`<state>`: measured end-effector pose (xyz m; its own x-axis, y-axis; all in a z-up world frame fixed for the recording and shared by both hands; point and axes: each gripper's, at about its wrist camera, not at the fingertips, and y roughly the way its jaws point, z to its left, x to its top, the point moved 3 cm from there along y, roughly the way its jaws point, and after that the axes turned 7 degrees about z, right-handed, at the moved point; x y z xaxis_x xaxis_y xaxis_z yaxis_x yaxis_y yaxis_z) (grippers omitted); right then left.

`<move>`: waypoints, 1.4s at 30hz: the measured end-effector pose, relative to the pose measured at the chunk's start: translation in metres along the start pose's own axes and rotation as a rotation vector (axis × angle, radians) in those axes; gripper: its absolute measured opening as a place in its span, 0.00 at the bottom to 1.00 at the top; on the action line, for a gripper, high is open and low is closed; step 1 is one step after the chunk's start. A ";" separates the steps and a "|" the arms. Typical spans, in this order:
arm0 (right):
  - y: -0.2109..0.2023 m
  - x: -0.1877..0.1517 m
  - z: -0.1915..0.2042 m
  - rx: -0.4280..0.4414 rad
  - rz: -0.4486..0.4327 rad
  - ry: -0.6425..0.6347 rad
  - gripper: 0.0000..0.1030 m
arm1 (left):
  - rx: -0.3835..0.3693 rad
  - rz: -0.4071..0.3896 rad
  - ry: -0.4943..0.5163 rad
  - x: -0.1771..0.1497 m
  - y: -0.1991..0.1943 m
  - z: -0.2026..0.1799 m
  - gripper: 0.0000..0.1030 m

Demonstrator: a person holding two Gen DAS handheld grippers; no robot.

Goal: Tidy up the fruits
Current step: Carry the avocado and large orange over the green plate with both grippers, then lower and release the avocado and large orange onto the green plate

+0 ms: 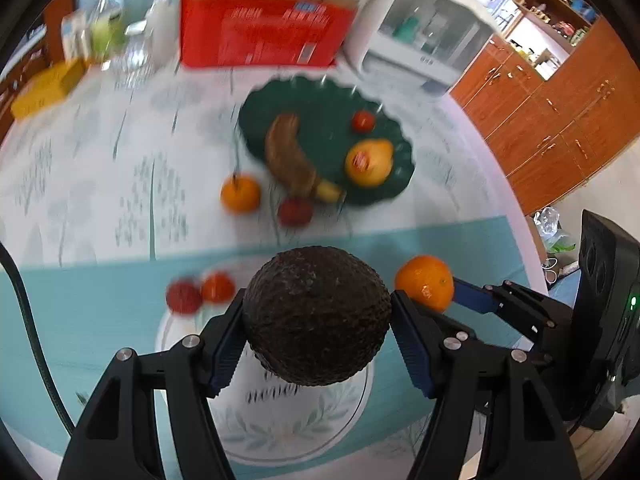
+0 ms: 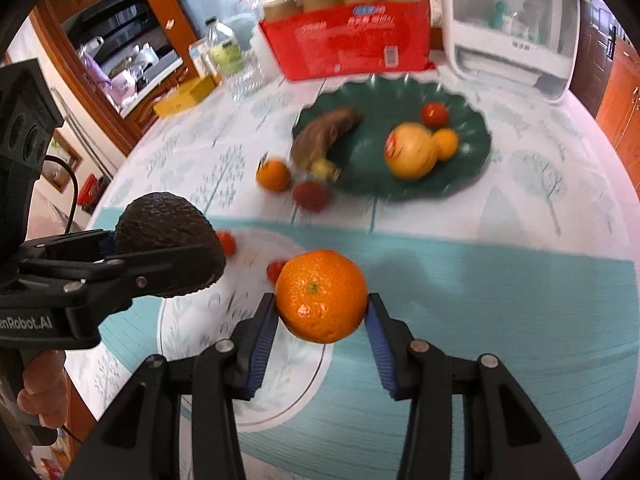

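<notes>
Left wrist view: left gripper (image 1: pixel 318 334) clamped avocado (image 1: pixel 316 316) above white plate (image 1: pixel 296 432) at table's near edge. Right gripper (image 2: pixel 322 312) pinched orange (image 2: pixel 321 295) by its sides. Either round fruit could slip and roll off.

Legible text, as I can make it out: "nRobot.AI", white letters cut off at the frame edge, on the black body of the left gripper (image 2: pixel 160 258), well left of my right claw; printing on the red carton (image 2: pixel 348 40) far ahead is blurred, unreadable; red sticker on the yellow pear (image 2: pixel 412 152) likewise unreadable.
</notes>
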<state>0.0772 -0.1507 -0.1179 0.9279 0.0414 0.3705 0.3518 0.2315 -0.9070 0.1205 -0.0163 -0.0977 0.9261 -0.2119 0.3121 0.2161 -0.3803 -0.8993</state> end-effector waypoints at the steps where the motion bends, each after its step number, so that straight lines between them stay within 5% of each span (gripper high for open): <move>1: -0.007 0.009 -0.005 -0.004 -0.015 0.005 0.43 | 0.009 -0.014 0.013 0.010 -0.008 -0.004 0.65; 12: -0.075 0.107 -0.042 -0.099 -0.187 0.013 0.43 | 0.062 -0.110 0.078 0.108 -0.050 -0.034 0.65; 18: -0.079 0.154 -0.052 -0.145 -0.225 0.004 0.43 | 0.100 -0.131 0.110 0.152 -0.051 -0.042 0.65; 26: -0.024 0.186 -0.068 -0.170 -0.152 0.018 0.43 | 0.145 -0.109 0.088 0.202 -0.006 -0.023 0.65; 42: 0.099 0.172 -0.098 -0.150 0.069 0.058 0.43 | 0.093 0.058 0.040 0.217 0.118 0.003 0.65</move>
<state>0.2839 -0.2165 -0.1633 0.9546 -0.0048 0.2978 0.2972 0.0825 -0.9512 0.3477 -0.1045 -0.1366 0.9252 -0.2672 0.2694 0.1924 -0.2815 -0.9401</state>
